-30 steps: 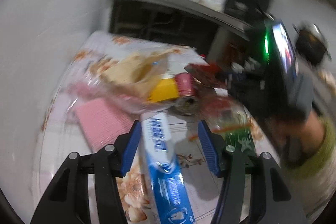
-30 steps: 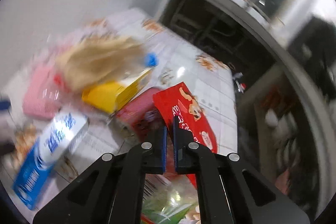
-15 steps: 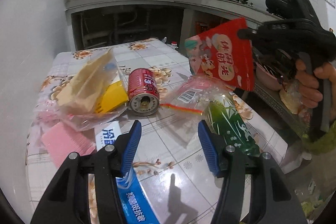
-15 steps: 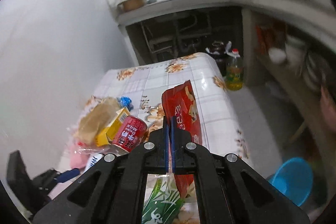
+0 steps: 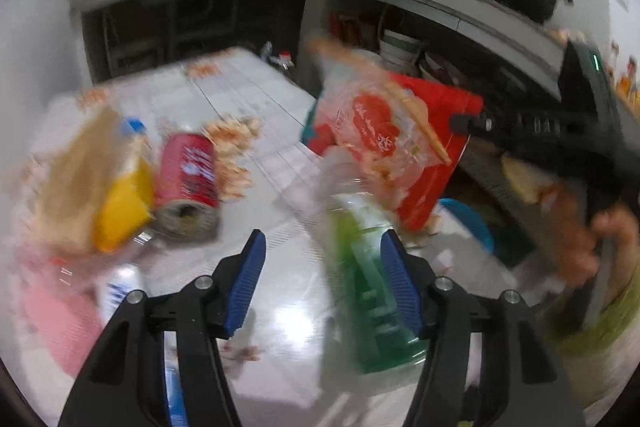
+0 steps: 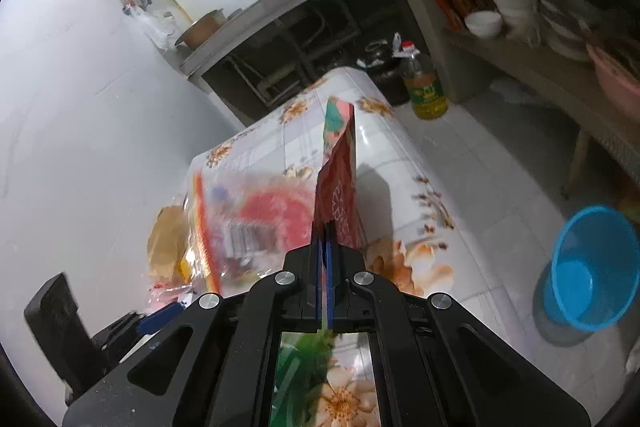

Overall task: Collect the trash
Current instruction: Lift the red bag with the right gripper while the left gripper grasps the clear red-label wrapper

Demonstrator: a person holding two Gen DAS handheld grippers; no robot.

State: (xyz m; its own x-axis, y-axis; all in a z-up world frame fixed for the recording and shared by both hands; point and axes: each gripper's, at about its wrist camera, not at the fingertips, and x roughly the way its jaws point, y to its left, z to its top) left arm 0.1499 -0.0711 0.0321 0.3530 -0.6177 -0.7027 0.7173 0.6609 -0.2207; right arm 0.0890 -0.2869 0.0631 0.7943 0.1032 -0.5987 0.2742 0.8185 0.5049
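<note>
The red snack bag (image 6: 338,195) hangs edge-on at the centre of the right wrist view, its lower edge clamped between the pressed-together jaws of the right gripper (image 6: 325,247). In the left wrist view it sits right of centre, lifted clear of the table (image 5: 256,99). A clear plastic bag (image 5: 360,131), blurred, rides against it — whether it is pinched too I cannot tell. The blue bin (image 6: 592,267) stands on the floor at the right edge, well apart. The left gripper (image 5: 320,275) has its jaws apart and opening over the table, nothing pressed between them; a green packet (image 5: 368,291) lies by its right-hand finger, a red can (image 5: 186,187) at middle left. The likely risk: the thin edge grip slips mid-swing, or the loose plastic falls short of the bin.
</note>
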